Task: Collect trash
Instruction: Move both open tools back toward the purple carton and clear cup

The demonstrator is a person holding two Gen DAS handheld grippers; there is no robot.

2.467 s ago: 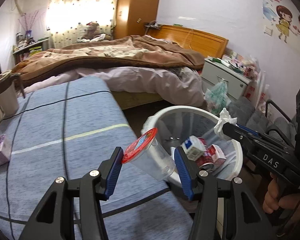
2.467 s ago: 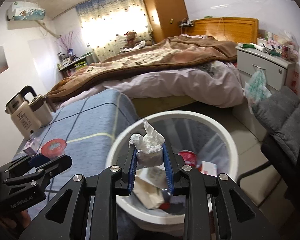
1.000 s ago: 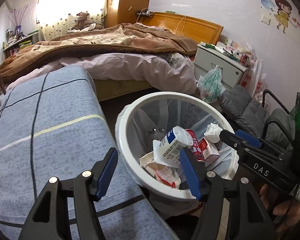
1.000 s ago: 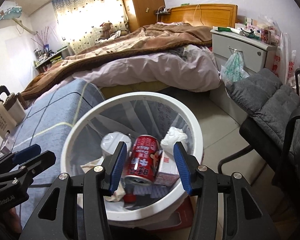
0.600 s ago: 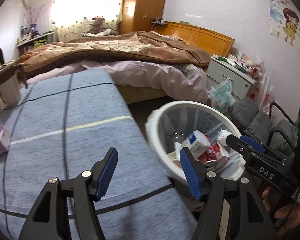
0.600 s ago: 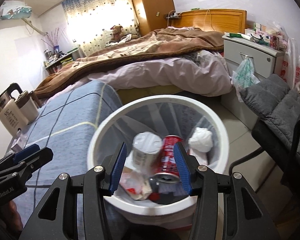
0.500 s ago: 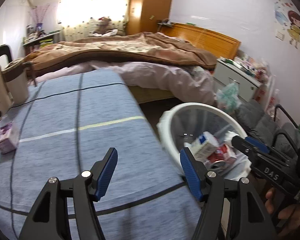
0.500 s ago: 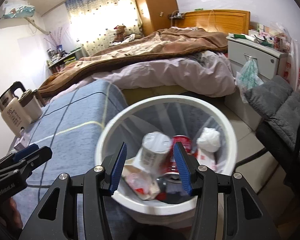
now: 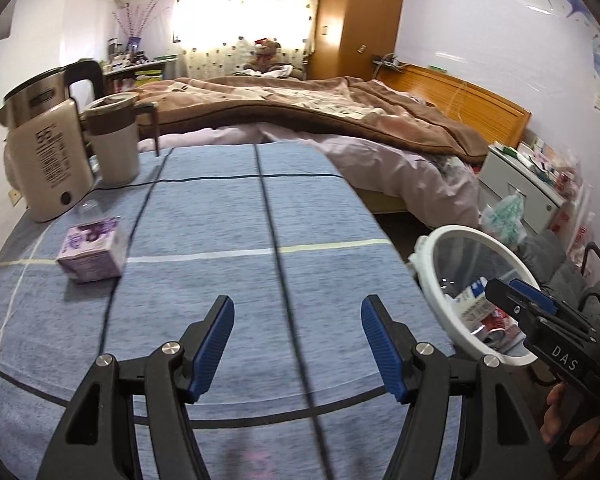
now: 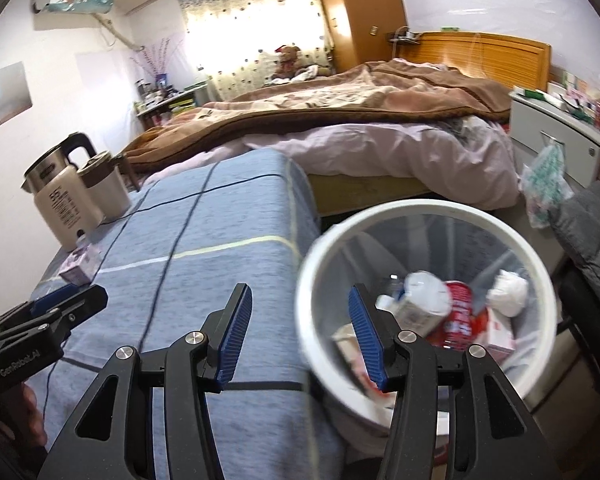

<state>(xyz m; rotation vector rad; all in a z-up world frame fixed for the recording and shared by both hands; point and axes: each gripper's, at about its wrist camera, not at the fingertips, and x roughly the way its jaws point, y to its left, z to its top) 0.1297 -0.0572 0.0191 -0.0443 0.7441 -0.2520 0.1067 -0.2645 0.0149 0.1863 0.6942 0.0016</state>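
Over the blue checked desk point(image 9: 228, 240) your left tool point(image 9: 296, 344) now hangs with its blue pads spread and nothing between them; two and a half seconds ago those pads pinched a clear cup with a red lid, and that cup has since gone into the bin; a second ago this tool looked straight down into the bin, and now the bin has slid off to the right edge of its view. Your right tool point(image 10: 298, 332) is likewise spread and empty, its pads straddling the near rim of the white bin point(image 10: 496, 220); the crumpled tissue point(image 10: 508, 286) it gripped earlier now lies inside the bin, beside the red can point(image 10: 460, 312) and the white carton point(image 10: 420, 304); the bin, which filled the middle of this view a second ago, now sits to the right, with the desk taking up the left half. Farther out on the desk a small purple carton point(image 9: 94, 254) stands, not yet collected, just in front of the cream kettle point(image 9: 46, 148) and the cup with a brown lid point(image 9: 116, 140); half a second ago only its edge showed at the far left. Beyond the desk lies the bed point(image 9: 320, 112) under its brown blanket.
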